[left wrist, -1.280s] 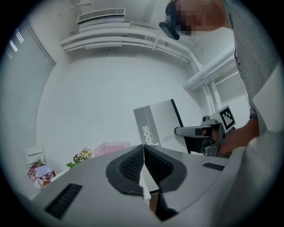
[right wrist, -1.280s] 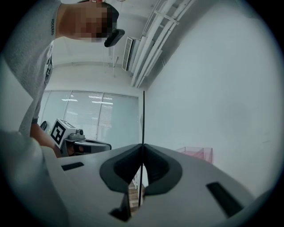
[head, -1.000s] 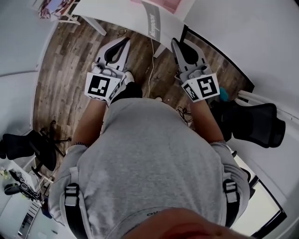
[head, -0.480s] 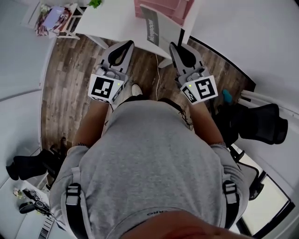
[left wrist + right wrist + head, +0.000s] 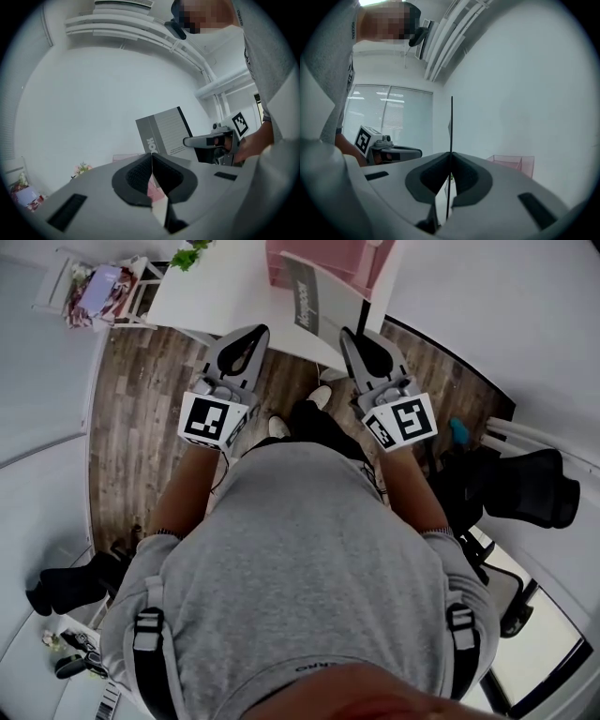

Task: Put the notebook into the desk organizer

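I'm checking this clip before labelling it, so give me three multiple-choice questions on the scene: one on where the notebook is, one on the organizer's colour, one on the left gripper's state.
1. Where is the grey notebook?
A. lying on the floor
B. standing on the white desk
C. on the black chair

2. What colour is the desk organizer?
A. pink
B. green
C. black

3. How do the jaws of the left gripper stand?
A. wide open
B. shut on a pen
C. shut, with nothing between them

Answers: 1 B, it stands upright on the desk top; 2 A, its walls show pink in the head view; 3 C, the pads meet in the left gripper view with nothing between them.
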`<state>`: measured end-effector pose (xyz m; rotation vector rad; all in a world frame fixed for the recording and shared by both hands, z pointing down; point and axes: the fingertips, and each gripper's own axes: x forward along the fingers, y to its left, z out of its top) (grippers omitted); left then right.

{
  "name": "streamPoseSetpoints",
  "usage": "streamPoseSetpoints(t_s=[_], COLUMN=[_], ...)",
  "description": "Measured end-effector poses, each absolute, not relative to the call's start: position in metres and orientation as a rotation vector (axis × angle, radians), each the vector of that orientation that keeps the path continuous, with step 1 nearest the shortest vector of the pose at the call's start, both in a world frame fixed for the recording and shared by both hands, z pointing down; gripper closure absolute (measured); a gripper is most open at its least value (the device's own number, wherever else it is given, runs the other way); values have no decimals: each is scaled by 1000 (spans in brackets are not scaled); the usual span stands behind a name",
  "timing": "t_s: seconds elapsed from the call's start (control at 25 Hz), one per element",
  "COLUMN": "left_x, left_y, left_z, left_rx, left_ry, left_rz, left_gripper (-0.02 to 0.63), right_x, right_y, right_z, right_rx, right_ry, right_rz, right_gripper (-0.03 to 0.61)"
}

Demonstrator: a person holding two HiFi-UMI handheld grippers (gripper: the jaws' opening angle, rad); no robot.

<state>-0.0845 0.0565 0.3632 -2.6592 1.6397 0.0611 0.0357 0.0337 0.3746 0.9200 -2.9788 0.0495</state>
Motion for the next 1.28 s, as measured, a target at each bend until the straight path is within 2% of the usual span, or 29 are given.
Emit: streamPoseSetpoints(t_s=[0.72, 1.28], left_x=[-72, -67], left_y=[-97, -159], left_z=[339, 340], left_rx=[-2614, -2634], left_ry=[1621, 1574], left_rz=[15, 19], left_gripper=[593, 594], right_x=[36, 36], right_y=[-120, -183], right_z=[356, 360], right_rx=[893, 882], right_ry=[-3045, -3023], right_rz=[109, 168], right_gripper=[563, 563])
